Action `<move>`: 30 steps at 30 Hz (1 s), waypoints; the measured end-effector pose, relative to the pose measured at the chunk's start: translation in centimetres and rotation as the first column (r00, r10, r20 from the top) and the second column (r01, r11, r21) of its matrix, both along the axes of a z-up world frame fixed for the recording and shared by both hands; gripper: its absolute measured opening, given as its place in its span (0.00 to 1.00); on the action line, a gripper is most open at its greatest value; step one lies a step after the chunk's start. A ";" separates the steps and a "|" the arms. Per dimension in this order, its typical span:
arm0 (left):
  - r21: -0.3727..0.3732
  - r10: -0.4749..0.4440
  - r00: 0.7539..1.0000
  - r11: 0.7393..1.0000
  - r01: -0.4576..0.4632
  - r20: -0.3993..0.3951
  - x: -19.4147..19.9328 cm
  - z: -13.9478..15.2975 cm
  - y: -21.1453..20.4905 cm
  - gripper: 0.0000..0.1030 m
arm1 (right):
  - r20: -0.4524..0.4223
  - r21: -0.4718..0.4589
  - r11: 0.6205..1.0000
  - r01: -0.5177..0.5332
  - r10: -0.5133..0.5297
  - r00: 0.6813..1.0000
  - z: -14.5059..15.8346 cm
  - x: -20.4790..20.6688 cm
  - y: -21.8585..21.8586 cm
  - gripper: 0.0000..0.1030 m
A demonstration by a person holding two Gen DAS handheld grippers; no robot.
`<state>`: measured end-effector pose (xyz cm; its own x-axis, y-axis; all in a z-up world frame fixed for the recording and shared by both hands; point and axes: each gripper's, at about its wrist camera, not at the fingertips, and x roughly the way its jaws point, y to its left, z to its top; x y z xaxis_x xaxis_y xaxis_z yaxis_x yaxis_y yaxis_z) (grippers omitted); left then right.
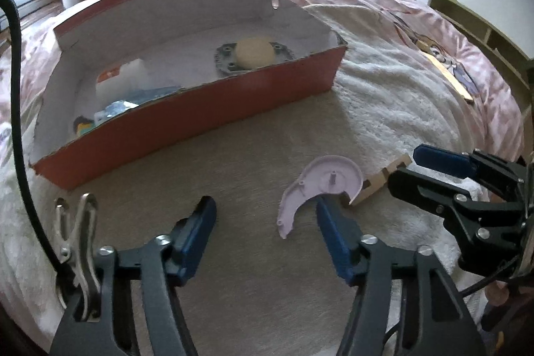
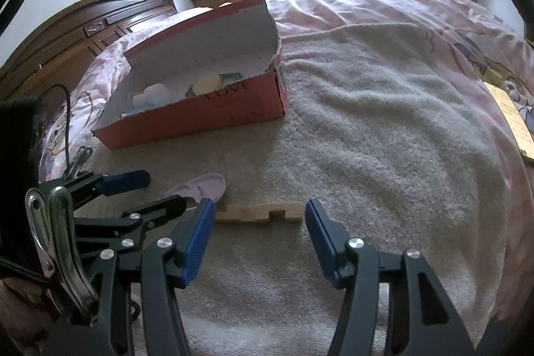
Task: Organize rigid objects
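Note:
A pale lilac plastic shell piece [image 1: 317,186] lies on the grey towel [image 1: 233,256], just ahead of my open left gripper [image 1: 263,206]; its right finger's tip overlaps the piece's edge. It also shows in the right wrist view [image 2: 203,184]. A notched wooden block [image 2: 263,212] lies flat right ahead of my open right gripper [image 2: 258,206]. In the left wrist view the block [image 1: 380,181] sits beside the lilac piece, with the right gripper [image 1: 407,165] over it. A red cardboard box [image 1: 200,112] holds a tan round object [image 1: 255,51] on a grey plate, plus blue and white items.
The box [image 2: 200,119] stands at the far left of the towel [image 2: 383,139] on a pink bedspread [image 2: 367,5]. A flat wooden strip [image 1: 450,80] lies on the bed at the right. A dark wooden headboard [image 2: 83,32] and a window ledge are behind.

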<state>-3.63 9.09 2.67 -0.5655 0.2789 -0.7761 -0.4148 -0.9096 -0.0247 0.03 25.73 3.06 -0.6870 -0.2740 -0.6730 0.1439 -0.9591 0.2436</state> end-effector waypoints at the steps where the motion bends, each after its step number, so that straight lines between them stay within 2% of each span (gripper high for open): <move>1: -0.015 -0.003 1.000 1.000 0.003 -0.007 0.0 -0.1 0.2 0.49 | 0.001 0.000 1.000 0.001 -0.001 1.000 0.0 0.0 0.0 0.58; 2: -0.024 -0.003 1.000 1.000 0.002 -0.013 0.0 -0.2 0.2 0.41 | 0.001 0.000 1.000 0.001 -0.001 1.000 0.0 0.0 0.0 0.58; 5: -0.032 -0.004 0.999 0.999 0.003 -0.032 0.2 -0.1 0.0 0.28 | 0.001 0.000 1.000 0.002 -0.002 1.000 -0.1 0.0 0.0 0.58; 8: -0.015 0.022 0.999 1.000 -0.023 -0.031 0.0 0.1 -0.7 0.20 | 0.003 0.000 1.000 0.002 -0.002 1.000 -0.1 0.0 0.0 0.58; 11: -0.005 0.064 0.997 0.998 -0.064 -0.036 -0.1 0.3 -1.9 0.18 | 0.005 0.007 1.000 0.000 0.000 1.000 -0.2 0.2 0.0 0.58; 16: -0.004 0.129 0.991 0.992 -0.129 -0.040 0.0 0.3 -4.0 0.18 | 0.014 0.012 1.000 -0.001 0.001 1.000 -0.5 0.1 -0.2 0.61; 17: -0.003 0.140 0.990 0.990 -0.140 -0.036 0.0 0.2 -4.5 0.18 | 0.019 0.018 1.000 -0.001 0.001 1.000 -0.6 0.1 -0.3 0.66; 20: 0.005 0.155 0.988 0.988 -0.155 -0.017 0.1 0.0 -5.2 0.18 | 0.035 0.040 0.999 0.001 -0.002 0.999 -1.0 -0.1 -0.8 0.72; 24: -0.001 0.153 0.988 0.988 -0.153 -0.013 0.5 -0.1 -5.2 0.18 | 0.031 0.091 0.996 -0.013 0.011 0.999 -1.6 -0.4 -2.0 0.89; 26: -0.004 0.152 0.988 0.988 -0.152 -0.012 0.6 -0.2 -5.1 0.26 | 0.025 0.132 0.991 -0.019 0.016 1.000 -1.7 -0.5 -2.8 0.91; 30: -0.005 0.155 0.988 0.988 -0.155 -0.006 0.7 -0.3 -5.2 0.28 | 0.022 0.172 0.985 -0.006 0.002 1.000 -2.0 -1.1 -3.5 0.91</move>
<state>-2.89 3.92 2.32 -0.6058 0.1839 -0.7741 -0.2692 -0.9629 -0.0180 -1.03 22.25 1.05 -0.6709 -0.1556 -0.7251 0.1443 -0.9864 0.0782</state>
